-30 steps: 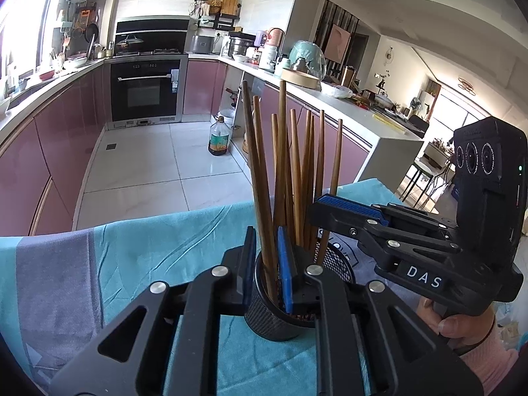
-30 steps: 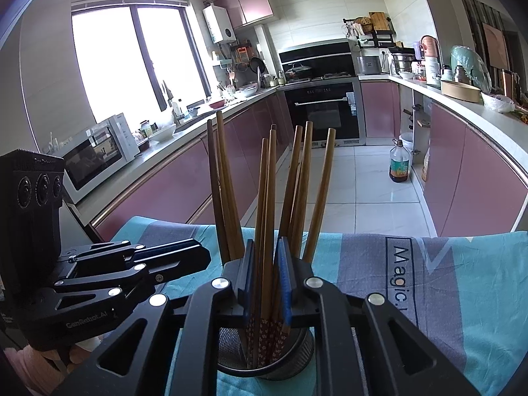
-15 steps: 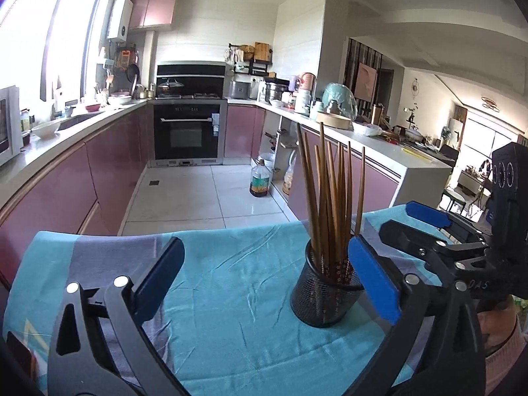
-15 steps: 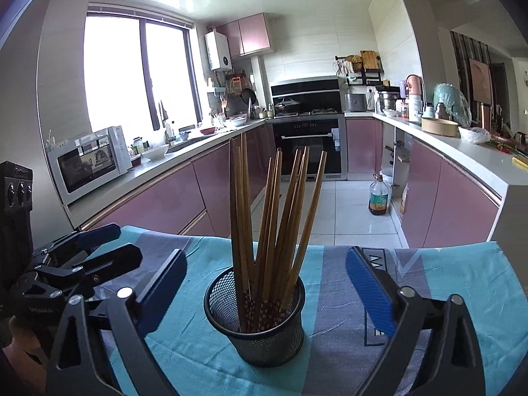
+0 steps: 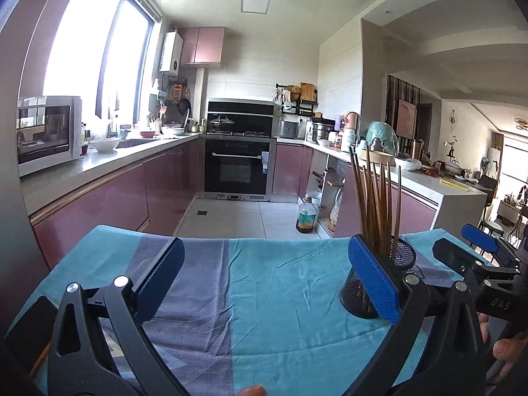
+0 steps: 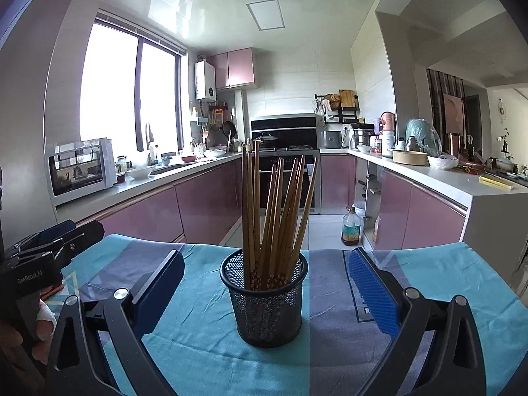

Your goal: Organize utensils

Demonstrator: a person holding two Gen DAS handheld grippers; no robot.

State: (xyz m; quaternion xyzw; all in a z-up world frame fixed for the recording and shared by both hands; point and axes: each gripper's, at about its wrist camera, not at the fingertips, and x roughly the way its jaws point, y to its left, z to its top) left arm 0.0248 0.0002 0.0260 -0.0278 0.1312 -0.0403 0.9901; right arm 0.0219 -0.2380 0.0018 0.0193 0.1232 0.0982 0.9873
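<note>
Left gripper (image 5: 264, 274): jaws spread wide, nothing between them.
Right gripper (image 6: 264, 280): jaws wide, gripping nothing.
Chopsticks (image 6: 277, 217): upright in the mesh cup (image 6: 264, 303).
Mesh cup: mid-table on the blue cloth (image 6: 204, 330), between the right gripper's pads, untouched.

From my remote seat I noted a U-shaped kitchen: mauve cabinets (image 6: 145, 214) under grey counters, a black built-in oven (image 5: 238, 168) on the far wall, a microwave (image 6: 81, 170) on the left counter. Daylight poured through the big window (image 6: 132, 99). Pale floor tiles (image 5: 244, 217); a flat ceiling panel (image 6: 265, 15) sat unlit.
</note>
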